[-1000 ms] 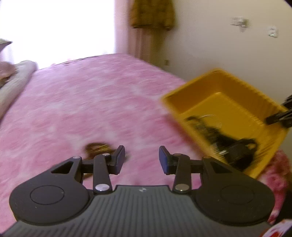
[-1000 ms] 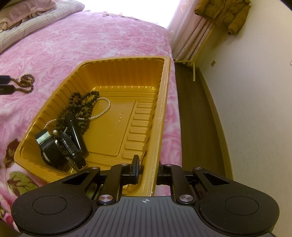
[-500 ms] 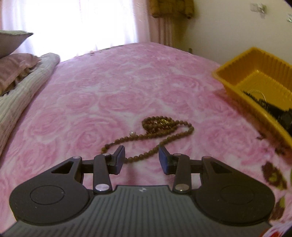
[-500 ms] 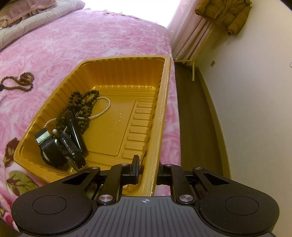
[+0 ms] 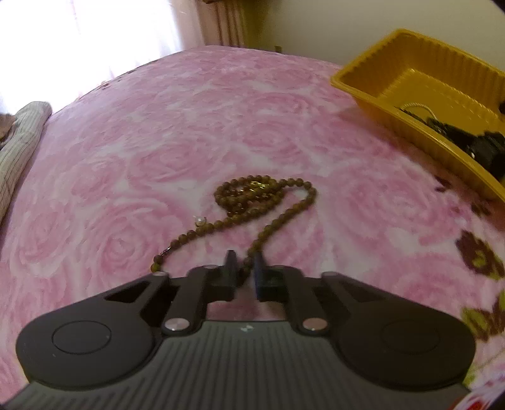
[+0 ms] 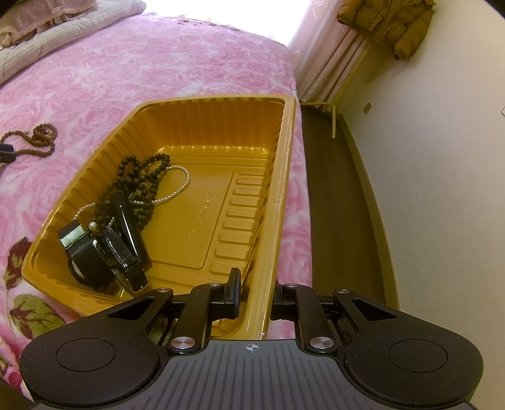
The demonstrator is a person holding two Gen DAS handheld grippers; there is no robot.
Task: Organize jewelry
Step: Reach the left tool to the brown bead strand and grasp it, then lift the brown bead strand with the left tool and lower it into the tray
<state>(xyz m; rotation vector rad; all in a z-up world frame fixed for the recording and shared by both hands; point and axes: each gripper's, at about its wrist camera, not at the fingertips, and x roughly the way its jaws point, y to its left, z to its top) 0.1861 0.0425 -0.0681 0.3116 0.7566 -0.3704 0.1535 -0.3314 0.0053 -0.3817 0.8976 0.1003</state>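
Note:
A brown bead necklace lies on the pink rose bedspread, partly coiled. My left gripper is shut on the near strand of that necklace. The necklace also shows far left in the right wrist view. My right gripper is shut on the near right rim of the yellow plastic tray. The tray holds a dark bead necklace, a pearl strand and black watches. The tray shows at the right in the left wrist view.
A striped pillow lies at the bed's left edge. The bed's right edge drops to a dark wood floor beside a cream wall. A curtain and a hanging yellow jacket are at the far end.
My left gripper has swung from the tray to the brown necklace, come closer and shut on its near strand. My right gripper has kept its hold on the tray rim.

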